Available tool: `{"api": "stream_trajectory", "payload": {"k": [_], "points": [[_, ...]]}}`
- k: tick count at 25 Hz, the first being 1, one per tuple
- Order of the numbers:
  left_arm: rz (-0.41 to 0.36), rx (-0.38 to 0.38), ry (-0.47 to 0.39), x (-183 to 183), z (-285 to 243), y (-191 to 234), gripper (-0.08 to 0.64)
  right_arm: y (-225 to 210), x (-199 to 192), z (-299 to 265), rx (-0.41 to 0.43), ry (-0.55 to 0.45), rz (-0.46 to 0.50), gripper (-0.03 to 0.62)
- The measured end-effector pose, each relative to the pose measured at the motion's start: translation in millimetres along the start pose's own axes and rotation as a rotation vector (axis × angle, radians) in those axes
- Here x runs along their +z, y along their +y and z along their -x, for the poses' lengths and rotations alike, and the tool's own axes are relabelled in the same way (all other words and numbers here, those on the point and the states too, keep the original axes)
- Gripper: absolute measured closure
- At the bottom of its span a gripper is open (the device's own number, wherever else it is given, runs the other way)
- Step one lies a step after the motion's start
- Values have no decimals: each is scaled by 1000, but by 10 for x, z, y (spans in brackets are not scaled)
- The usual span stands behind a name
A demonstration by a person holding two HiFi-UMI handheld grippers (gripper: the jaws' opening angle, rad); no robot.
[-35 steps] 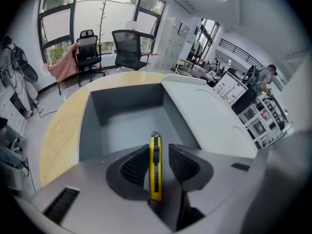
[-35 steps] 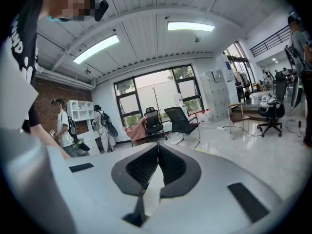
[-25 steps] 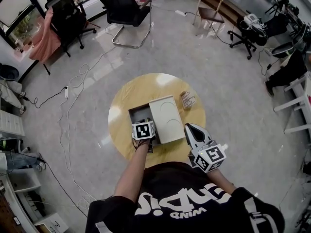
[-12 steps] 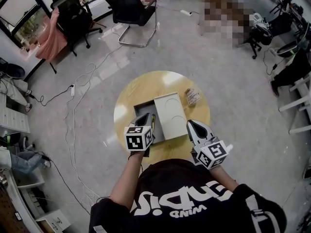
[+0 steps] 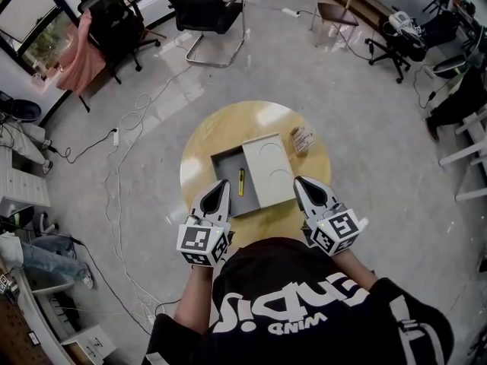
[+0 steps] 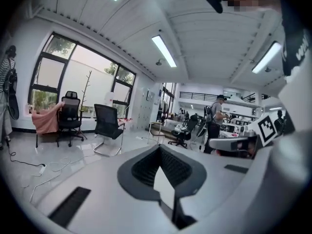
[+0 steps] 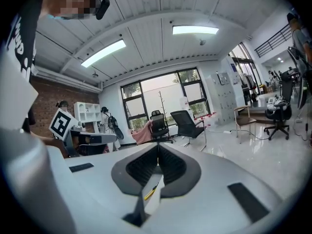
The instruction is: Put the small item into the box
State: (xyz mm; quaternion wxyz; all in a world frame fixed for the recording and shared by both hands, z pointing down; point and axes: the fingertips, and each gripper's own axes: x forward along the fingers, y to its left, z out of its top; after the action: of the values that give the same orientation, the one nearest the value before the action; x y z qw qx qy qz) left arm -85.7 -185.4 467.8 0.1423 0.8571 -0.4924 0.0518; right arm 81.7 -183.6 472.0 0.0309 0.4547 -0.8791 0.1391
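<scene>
A small yellow item point(image 5: 240, 182) lies inside the open grey box point(image 5: 225, 162) on the round wooden table point(image 5: 205, 135). The box's cream lid point(image 5: 268, 169) covers its right part. My left gripper point(image 5: 221, 183) hovers at the box's near left corner, shut and empty. My right gripper point(image 5: 302, 181) is shut and empty just right of the lid. In the left gripper view the jaws point(image 6: 159, 148) meet at their tips. In the right gripper view the shut jaws point(image 7: 158, 147) have the yellow item point(image 7: 150, 192) showing below them.
A small printed packet point(image 5: 303, 138) lies at the table's far right. Office chairs point(image 5: 199, 2) and loose cables point(image 5: 122, 135) are on the floor beyond the table. A white shelf unit point(image 5: 19, 196) stands at the left.
My left gripper has pulled back from over the box toward the person, and its jaws have closed. The yellow item now lies in the box. The right gripper barely moved.
</scene>
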Motion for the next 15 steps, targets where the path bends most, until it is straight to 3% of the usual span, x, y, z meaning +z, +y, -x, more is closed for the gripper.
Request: {"api": "stream_trajectory", "payload": {"k": [6,15], "points": [[13,27,-96,-38,146,-59,551,-28,-18,68,5,2,2,589],[39,28,-117,18,204,-133,551,58,2,78,16,-7,16,589]]}}
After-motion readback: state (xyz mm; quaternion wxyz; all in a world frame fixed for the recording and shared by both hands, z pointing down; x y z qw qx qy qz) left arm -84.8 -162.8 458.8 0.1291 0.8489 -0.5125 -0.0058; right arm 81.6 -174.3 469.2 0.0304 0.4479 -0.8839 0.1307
